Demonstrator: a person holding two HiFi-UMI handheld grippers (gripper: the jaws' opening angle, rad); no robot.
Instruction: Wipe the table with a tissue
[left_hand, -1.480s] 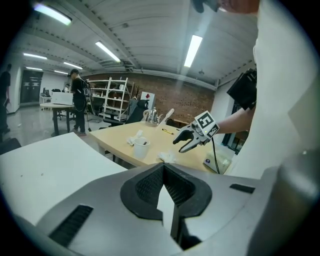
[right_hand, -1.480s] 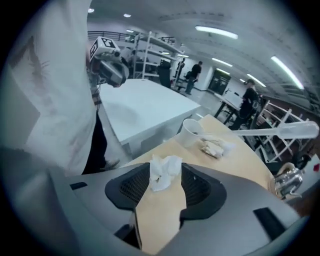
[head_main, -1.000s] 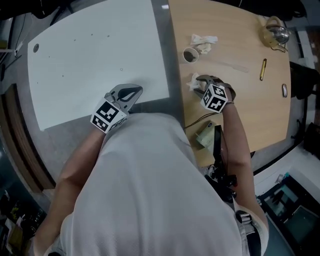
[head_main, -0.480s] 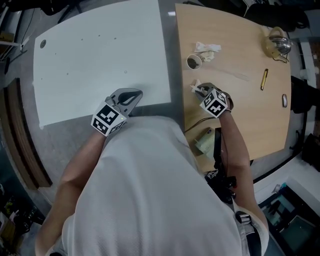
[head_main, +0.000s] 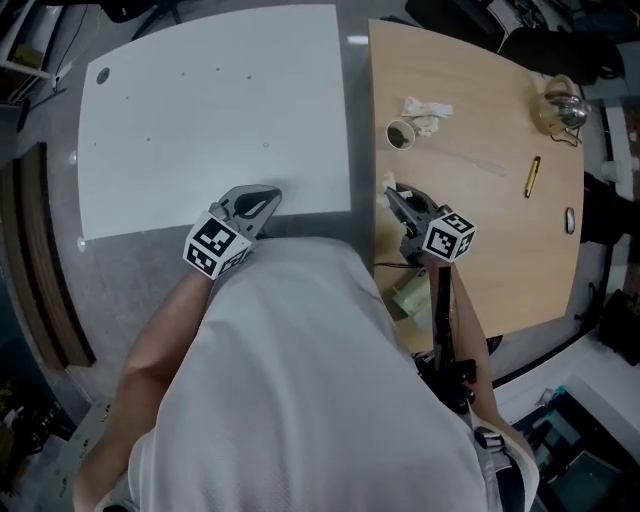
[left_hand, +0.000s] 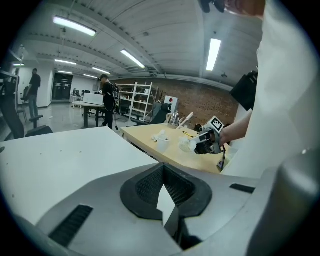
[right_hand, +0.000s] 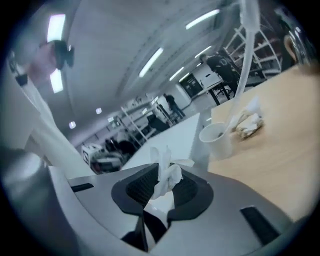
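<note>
A small white tissue (right_hand: 168, 176) sticks up from between the jaws of my right gripper (right_hand: 161, 196), which have just been closing and now pinch it. That gripper (head_main: 396, 196) hovers over the near left part of the wooden table (head_main: 490, 230), by its edge. From the left gripper view, the tissue (left_hand: 188, 144) shows at the right gripper's tip. My left gripper (head_main: 266, 196) hangs at the near edge of the white table (head_main: 200, 110), its jaws together with nothing in them.
A paper cup (head_main: 401, 134) and crumpled tissues (head_main: 428, 110) sit on the wooden table just beyond my right gripper. A gold pen (head_main: 532, 176) and a glass teapot (head_main: 558, 100) lie further right. A narrow gap separates the two tables.
My right gripper closed on the tissue lying on the wooden table, lifted it off the surface and rolled over. The left gripper shifted only slightly along the white table's edge.
</note>
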